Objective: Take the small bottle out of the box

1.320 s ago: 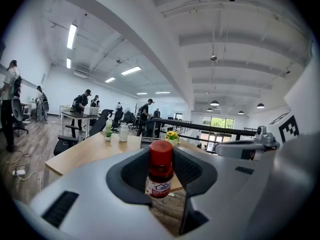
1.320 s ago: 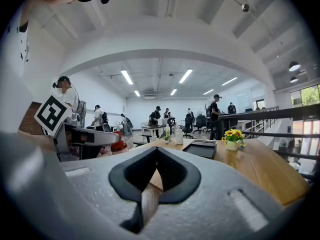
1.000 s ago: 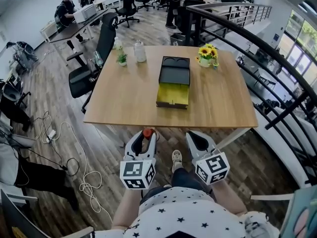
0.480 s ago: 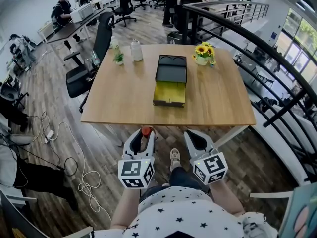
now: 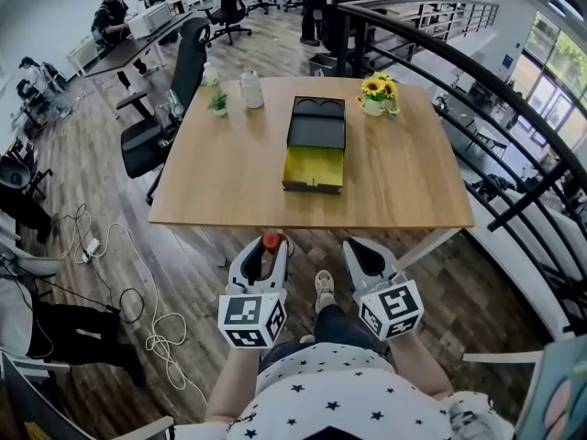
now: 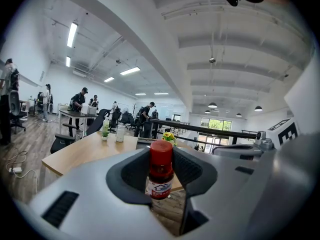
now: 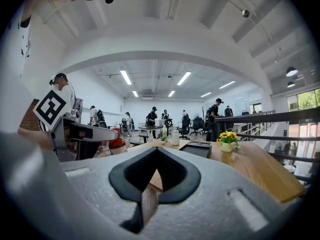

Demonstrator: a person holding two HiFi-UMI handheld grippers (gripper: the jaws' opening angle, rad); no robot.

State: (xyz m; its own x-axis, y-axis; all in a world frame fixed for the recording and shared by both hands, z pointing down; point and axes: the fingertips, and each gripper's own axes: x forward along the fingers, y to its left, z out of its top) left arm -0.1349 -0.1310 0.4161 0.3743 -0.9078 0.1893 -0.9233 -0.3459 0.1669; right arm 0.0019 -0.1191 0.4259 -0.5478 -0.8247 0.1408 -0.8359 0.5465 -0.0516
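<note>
Left claw (image 5: 271, 249) clasping bottle (image 6: 161, 170), box (image 5: 315, 145) apparently open

We see a smooth, lightly sheened wooden table (image 5: 229, 181), a matt black box (image 5: 316, 126), a grained wood-plank floor (image 5: 183, 273), and a small bottle (image 6: 161, 171) whose red plastic cap looks glossy.

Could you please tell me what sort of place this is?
Probably an open-plan office, perhaps an upper floor: desks and office chairs, people working at the back, and a black railing beside the table.
</note>
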